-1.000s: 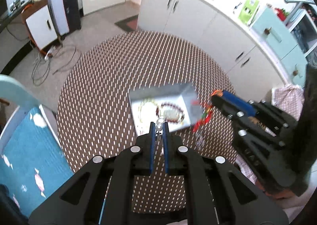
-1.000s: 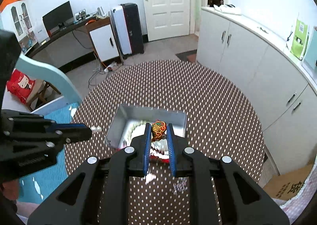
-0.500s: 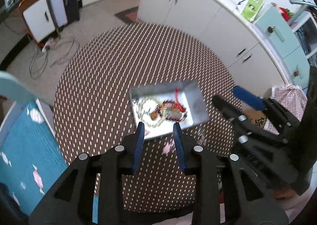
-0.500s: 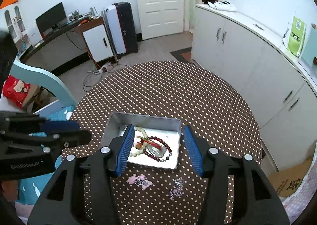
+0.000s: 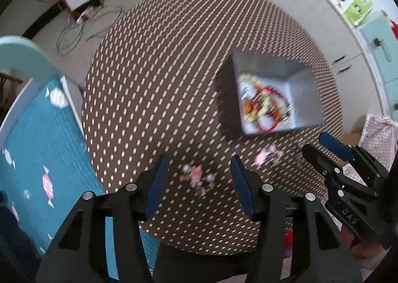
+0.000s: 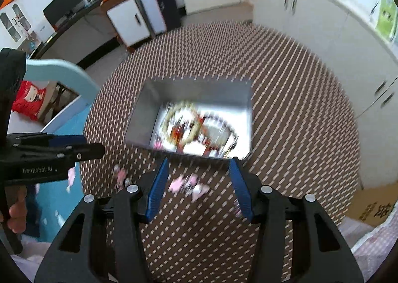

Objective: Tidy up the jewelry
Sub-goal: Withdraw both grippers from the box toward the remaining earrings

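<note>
While beaded bracelets [image 6: 199, 131] are lying tangled in the metal tin [image 6: 144, 113], the left gripper [image 5: 199, 178] and right gripper [image 6: 196, 183] are both gaping wide, each hovering over a pink trinket on the dotted tablecloth [image 6: 286, 88].

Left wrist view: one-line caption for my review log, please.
Open left gripper above a pink trinket on the dotted table, metal tray of jewelry beyond, right gripper alongside.
</note>
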Tool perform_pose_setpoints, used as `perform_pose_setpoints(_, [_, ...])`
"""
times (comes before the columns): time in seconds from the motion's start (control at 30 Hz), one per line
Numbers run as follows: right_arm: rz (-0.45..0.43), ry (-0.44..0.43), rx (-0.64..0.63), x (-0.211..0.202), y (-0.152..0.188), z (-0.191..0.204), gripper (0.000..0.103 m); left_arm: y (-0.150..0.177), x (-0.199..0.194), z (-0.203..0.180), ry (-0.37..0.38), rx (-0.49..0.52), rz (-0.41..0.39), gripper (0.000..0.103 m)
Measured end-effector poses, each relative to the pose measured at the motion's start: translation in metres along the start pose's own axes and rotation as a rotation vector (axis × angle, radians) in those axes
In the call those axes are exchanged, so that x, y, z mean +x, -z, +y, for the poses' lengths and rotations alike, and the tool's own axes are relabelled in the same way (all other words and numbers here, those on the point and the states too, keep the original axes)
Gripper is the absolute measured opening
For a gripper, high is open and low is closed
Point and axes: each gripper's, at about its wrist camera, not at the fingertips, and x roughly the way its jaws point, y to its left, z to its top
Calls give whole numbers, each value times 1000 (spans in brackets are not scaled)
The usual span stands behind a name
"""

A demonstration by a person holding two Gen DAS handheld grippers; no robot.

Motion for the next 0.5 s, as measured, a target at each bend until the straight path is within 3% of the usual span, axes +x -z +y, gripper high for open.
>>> perform_pose_setpoints(0.23, [85, -57, -37, 27, 14, 16, 31, 22, 30, 14, -4, -5, 48, 53])
perform_pose_setpoints(0.4, [111, -72, -17, 38, 15, 17, 28, 28, 42, 11, -1, 23, 48, 37])
perform_pose_setpoints(0.5, [122, -84, 1, 42, 17, 15, 28, 27, 46, 11, 1, 13, 40, 37])
